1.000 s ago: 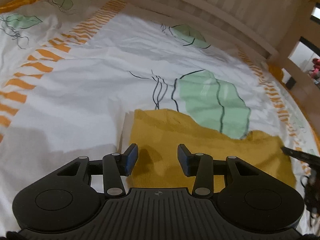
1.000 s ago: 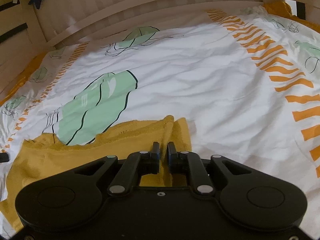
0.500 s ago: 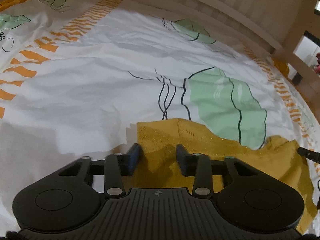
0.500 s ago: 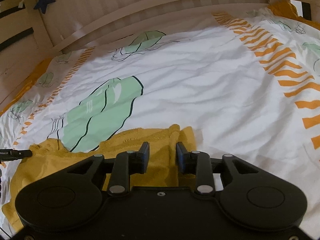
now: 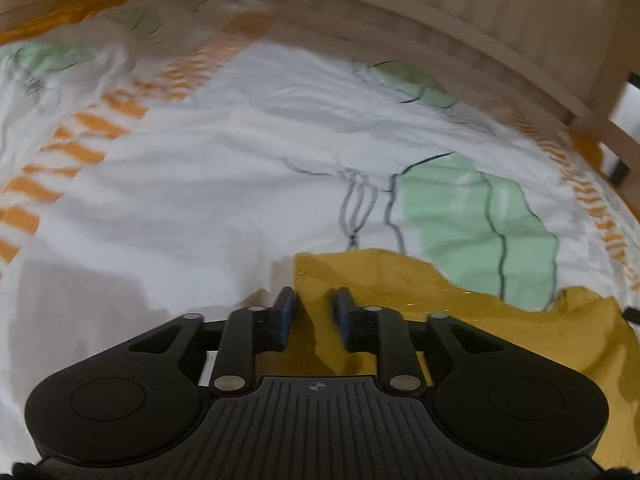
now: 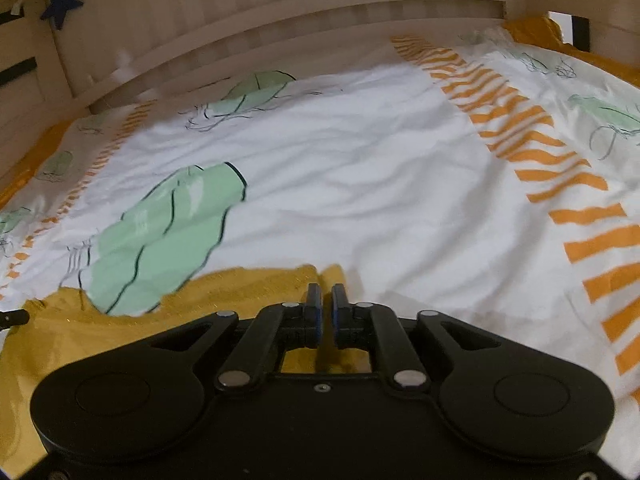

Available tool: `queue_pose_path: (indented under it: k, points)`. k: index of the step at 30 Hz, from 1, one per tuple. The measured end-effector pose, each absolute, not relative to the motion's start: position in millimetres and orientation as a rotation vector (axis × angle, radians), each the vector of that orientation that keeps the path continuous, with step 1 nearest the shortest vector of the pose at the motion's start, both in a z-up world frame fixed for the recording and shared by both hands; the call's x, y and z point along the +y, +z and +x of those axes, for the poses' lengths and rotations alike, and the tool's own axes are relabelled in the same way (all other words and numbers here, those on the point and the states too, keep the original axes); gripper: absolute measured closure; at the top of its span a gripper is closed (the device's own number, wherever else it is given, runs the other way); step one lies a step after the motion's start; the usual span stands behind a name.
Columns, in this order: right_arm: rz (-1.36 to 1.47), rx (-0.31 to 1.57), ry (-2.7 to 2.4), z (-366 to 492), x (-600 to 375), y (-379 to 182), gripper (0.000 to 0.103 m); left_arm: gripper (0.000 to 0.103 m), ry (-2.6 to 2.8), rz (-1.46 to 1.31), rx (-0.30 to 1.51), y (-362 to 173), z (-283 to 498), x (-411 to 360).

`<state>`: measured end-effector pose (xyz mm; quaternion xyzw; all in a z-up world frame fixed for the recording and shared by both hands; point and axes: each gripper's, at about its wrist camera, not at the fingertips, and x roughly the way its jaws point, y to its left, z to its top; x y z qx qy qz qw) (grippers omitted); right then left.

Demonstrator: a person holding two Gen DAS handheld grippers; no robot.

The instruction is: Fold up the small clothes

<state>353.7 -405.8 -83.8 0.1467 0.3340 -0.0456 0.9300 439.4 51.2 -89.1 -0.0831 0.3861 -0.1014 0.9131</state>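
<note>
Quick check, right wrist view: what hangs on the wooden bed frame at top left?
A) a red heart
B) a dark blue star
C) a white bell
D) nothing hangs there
B: a dark blue star-shaped ornament hangs by a string against the pale wooden slatted bed frame, above the white printed bedsheet.

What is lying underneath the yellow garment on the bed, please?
The white printed bedsheet shows all around the yellow garment; its green leaf print runs under the edge. Anything further beneath is covered.
</note>
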Motion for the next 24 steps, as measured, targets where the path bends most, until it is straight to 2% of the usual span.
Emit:
queue_pose_path:
  k: [3, 4, 5, 6, 7, 16, 24]
  points:
    - [0.291, 0.671, -0.101, 344.2, -407.9, -81.4, 0.082, 0.071, -0.187, -0.154, 0.771, -83.8, 430.2, 58.1]
    - [0.287, 0.664, -0.108, 340.0, -409.0, -79.0, 0.075, 0.068, -0.179, -0.134, 0.761, -79.4, 426.4, 59.6]
    - [0.286, 0.653, -0.113, 334.4, -410.0, -75.6, 0.058, 0.067, -0.170, -0.118, 0.751, -74.5, 421.9, 60.2]
    - [0.287, 0.642, -0.109, 329.7, -409.4, -71.5, 0.046, 0.067, -0.171, -0.111, 0.740, -68.9, 416.9, 61.1]
    - [0.291, 0.629, -0.099, 323.6, -409.1, -66.9, 0.044, 0.067, -0.180, -0.108, 0.728, -62.4, 410.6, 61.5]
    - [0.265, 0.589, 0.030, 285.6, -379.5, -40.0, 0.042, 0.066, -0.408, -0.079, 0.746, -36.1, 358.5, 0.8]
    - [0.316, 0.607, 0.097, 269.0, -362.9, -45.1, 0.039, 0.065, -0.497, -0.025, 0.802, -56.3, 351.3, -55.4]
